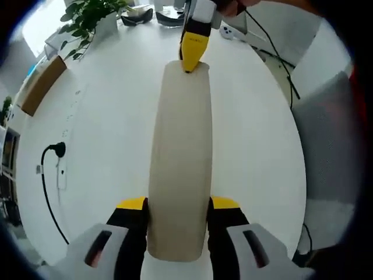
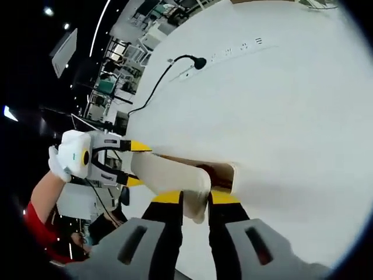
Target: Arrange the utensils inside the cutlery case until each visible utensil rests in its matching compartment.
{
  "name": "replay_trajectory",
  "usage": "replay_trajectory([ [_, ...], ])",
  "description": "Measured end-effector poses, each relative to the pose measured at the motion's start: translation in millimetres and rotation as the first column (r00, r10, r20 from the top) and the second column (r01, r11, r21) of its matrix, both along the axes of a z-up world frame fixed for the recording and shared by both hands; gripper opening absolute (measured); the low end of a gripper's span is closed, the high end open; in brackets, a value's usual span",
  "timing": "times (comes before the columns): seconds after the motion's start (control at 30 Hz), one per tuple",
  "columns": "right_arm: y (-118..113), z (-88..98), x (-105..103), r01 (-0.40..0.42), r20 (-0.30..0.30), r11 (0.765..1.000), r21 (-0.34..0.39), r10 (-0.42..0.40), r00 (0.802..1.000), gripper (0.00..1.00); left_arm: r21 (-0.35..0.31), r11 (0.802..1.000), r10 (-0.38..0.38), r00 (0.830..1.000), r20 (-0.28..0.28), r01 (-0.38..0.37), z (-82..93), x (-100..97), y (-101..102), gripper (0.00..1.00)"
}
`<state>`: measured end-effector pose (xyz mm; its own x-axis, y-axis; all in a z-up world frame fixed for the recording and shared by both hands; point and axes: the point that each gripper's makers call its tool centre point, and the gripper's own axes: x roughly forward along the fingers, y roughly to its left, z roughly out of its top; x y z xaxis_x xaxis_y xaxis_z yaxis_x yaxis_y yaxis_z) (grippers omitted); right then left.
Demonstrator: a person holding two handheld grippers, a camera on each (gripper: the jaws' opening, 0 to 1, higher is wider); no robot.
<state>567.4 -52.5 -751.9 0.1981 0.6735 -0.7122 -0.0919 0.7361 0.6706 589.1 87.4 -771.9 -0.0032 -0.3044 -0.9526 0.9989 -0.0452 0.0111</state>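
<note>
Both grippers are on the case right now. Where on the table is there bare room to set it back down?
Bare white table lies both sides of the cutlery case: a wide patch between it and the black cable, another towards the table's other edge. It is crowded at the far rim, by the plant, and around the plug.

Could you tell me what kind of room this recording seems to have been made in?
Probably an office or lab workroom. A large white table carries a built-in socket strip with a black cable plugged in, a potted plant stands at its far edge, and desks with equipment fill the background.
</note>
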Motion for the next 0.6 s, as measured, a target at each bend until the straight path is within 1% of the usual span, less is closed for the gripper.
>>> replay_trajectory([
  [0.1, -1, -6.4, 2, 0.003, -0.002, 1.0, -0.005, -0.003, 1.0, 0.13, 0.019, 1.0, -0.009, 1.0, -0.006, 0.009, -7.5, 2.9, -2, 0.41],
  [0.13, -5, -10.8, 10, 0.005, -0.003, 1.0, -0.012, -0.005, 1.0, 0.13, 0.027, 1.0, -0.009, 1.0, -0.011, 0.009, -9.0, 3.2, -3, 0.41],
  [0.2, -7, -14.0, 11, 0.007, -0.007, 1.0, -0.023, -0.008, 1.0, 0.13, 0.037, 0.999, -0.011, 1.0, -0.02, 0.011, -11.4, 3.2, -5, 0.41],
  [0.37, -9, -15.4, 8, 0.019, -0.01, 1.0, -0.023, -0.019, 1.0, 0.13, 0.04, 0.999, -0.009, 1.0, -0.024, 0.01, -14.5, 4.3, -6, 0.41],
  [0.4, -11, -17.8, 13, 0.023, -0.008, 1.0, -0.02, -0.024, 1.0, 0.13, 0.041, 0.999, -0.005, 1.0, -0.027, 0.006, -15.5, 3.6, -6, 0.41],
  [0.47, -12, -19.9, 13, 0.031, -0.016, 0.999, -0.02, -0.031, 0.999, 0.13, 0.043, 0.999, 0.001, 0.999, -0.044, 0.0, -17.4, 0.3, -7, 0.41],
  [0.53, -12, -22.3, 12, 0.035, -0.017, 0.999, -0.017, -0.035, 0.999, 0.13, 0.05, 0.999, -0.003, 0.999, -0.04, 0.005, -20.8, -0.4, -7, 0.41],
  [0.6, -10, -23.4, 12, 0.043, -0.015, 0.999, -0.006, -0.043, 0.999, 0.12, 0.062, 0.998, -0.015, 1.0, -0.018, 0.016, -23.7, 2.4, -5, 0.41],
])
